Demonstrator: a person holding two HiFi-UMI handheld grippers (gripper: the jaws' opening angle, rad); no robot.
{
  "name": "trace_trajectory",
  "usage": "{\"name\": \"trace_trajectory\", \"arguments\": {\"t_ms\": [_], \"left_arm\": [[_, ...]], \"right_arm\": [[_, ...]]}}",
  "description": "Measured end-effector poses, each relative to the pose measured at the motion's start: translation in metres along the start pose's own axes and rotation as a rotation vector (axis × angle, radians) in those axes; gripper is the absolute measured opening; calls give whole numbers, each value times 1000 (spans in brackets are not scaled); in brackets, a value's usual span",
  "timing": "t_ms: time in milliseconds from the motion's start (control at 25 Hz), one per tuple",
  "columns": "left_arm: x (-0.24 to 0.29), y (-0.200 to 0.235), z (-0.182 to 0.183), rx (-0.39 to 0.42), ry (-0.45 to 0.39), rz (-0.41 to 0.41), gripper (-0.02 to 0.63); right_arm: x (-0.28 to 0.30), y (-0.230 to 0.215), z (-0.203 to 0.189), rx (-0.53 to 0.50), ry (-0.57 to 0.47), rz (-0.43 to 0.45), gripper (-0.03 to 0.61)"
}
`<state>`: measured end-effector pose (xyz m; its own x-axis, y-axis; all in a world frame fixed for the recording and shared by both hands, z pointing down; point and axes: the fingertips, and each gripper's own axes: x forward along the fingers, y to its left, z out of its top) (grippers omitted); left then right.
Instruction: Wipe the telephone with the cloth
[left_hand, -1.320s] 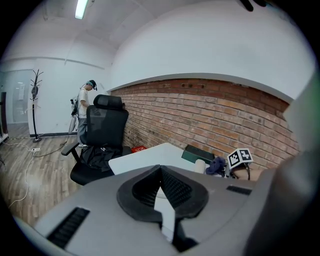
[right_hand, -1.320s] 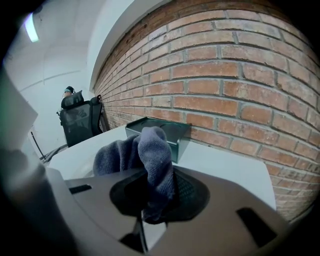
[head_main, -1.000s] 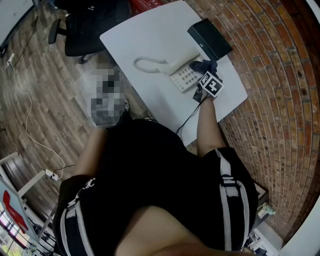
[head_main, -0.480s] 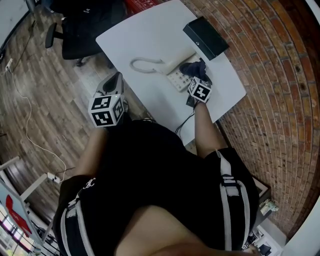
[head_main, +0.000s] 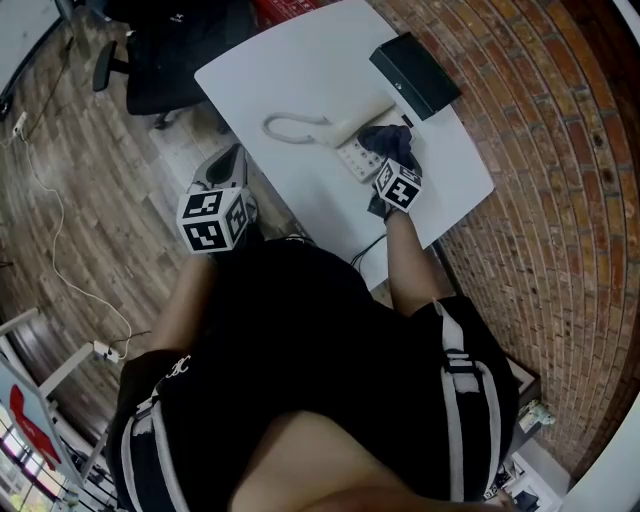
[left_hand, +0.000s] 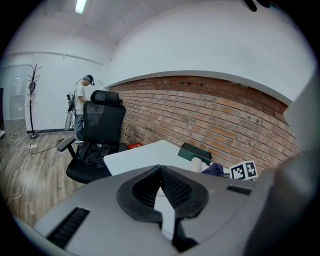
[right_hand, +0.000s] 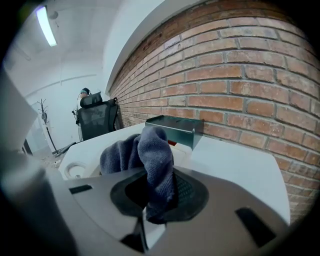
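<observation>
Your right gripper (right_hand: 152, 200) pinches the cloth (head_main: 388, 140) on the telephone (head_main: 352, 150), upper right of frame.
Wiping appears under way; next, sweep the cloth toward the handset (head_main: 298, 128) with light contact.

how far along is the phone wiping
Done: the cloth is picked up and clamped in the right claw. In hand: the head view shows it over the keypad end of the telephone. To do: the handset looks unreached; how much is already wiped can't be told. The left claw is shut and empty.
</observation>
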<state>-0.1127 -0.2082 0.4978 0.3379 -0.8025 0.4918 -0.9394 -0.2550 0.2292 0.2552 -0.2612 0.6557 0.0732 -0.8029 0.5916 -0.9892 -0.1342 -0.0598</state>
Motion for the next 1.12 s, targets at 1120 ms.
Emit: {"name": "trace_trajectory", "arguments": {"t_ms": [1120], "left_arm": [[-6, -4, -8, -10, 6, -18, 2]], "right_arm": [[-25, 41, -36, -103, 39, 93, 34]]}}
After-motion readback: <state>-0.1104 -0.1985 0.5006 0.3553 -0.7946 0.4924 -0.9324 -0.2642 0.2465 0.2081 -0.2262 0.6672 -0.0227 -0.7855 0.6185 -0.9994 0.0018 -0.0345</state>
